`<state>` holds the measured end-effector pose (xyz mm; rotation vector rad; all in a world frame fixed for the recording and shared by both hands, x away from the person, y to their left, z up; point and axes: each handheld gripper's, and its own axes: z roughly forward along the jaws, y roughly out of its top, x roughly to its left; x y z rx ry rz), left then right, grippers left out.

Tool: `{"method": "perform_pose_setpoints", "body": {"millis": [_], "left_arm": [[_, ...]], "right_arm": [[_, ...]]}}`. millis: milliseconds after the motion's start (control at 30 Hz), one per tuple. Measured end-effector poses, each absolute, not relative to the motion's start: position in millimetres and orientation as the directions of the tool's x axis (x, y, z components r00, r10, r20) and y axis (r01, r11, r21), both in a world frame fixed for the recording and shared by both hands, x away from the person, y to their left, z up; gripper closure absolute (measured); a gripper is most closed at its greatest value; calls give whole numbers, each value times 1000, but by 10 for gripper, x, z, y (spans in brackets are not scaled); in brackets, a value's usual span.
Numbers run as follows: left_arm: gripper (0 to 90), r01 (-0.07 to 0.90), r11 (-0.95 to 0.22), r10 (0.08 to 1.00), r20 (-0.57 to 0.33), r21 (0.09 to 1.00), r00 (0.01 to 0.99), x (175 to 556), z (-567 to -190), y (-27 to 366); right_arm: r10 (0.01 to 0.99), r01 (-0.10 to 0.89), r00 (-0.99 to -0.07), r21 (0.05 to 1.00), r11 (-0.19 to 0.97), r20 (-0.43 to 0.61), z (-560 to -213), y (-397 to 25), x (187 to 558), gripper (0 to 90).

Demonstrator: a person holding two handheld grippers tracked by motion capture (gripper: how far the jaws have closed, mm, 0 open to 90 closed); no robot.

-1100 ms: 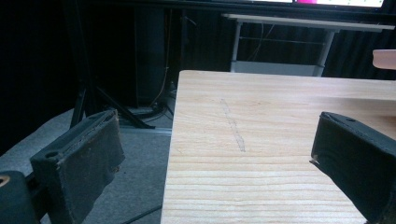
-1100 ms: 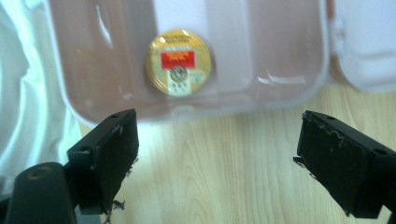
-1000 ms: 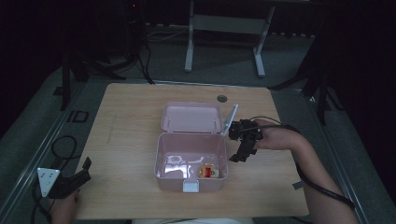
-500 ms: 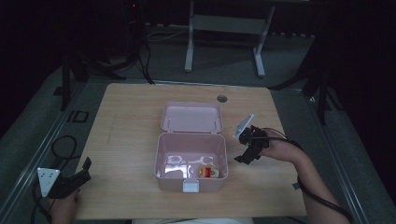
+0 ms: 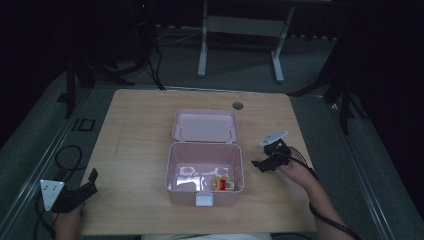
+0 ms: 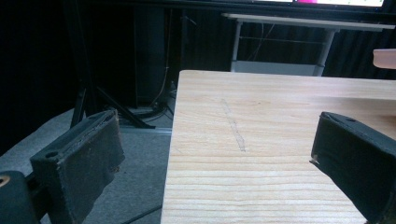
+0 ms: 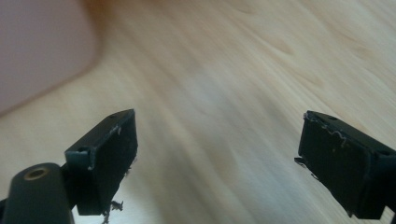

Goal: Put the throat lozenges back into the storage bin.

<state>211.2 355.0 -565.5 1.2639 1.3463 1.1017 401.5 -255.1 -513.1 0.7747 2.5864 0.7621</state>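
The right gripper (image 5: pixel 268 159) has drawn back from the pink box (image 5: pixel 204 172) toward the table's (image 5: pixel 140 125) 3 o'clock edge since the earlier frames; its jaws stand wide apart, nothing between them (bare wood shows in the right gripper view). The box sits mid-table, lid open toward 12 o'clock, a small red-and-yellow item (image 5: pixel 223 184) in its near right corner. The left gripper (image 5: pixel 80 192) rests at 7 o'clock, jaws spread.
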Motion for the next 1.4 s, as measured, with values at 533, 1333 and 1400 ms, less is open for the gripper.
{"method": "perform_pose_setpoints", "body": {"millis": [533, 1333, 1400], "left_arm": [[25, 140, 58, 998, -57, 988, -12, 2113, -5655, 3548], [25, 139, 56, 998, -55, 989, -12, 2113, -5655, 3545], [25, 138, 57, 998, -56, 989, -11, 2112, -5656, 3546]], "right_arm": [[770, 485, -614, 686, 542, -175, -5418, -2965, 4015, 113], [946, 516, -318, 827, 225, -59, -5462, -3622, 3786, 110], [955, 517, -291, 832, 203, -53, -5466, -3647, 3779, 110]]}}
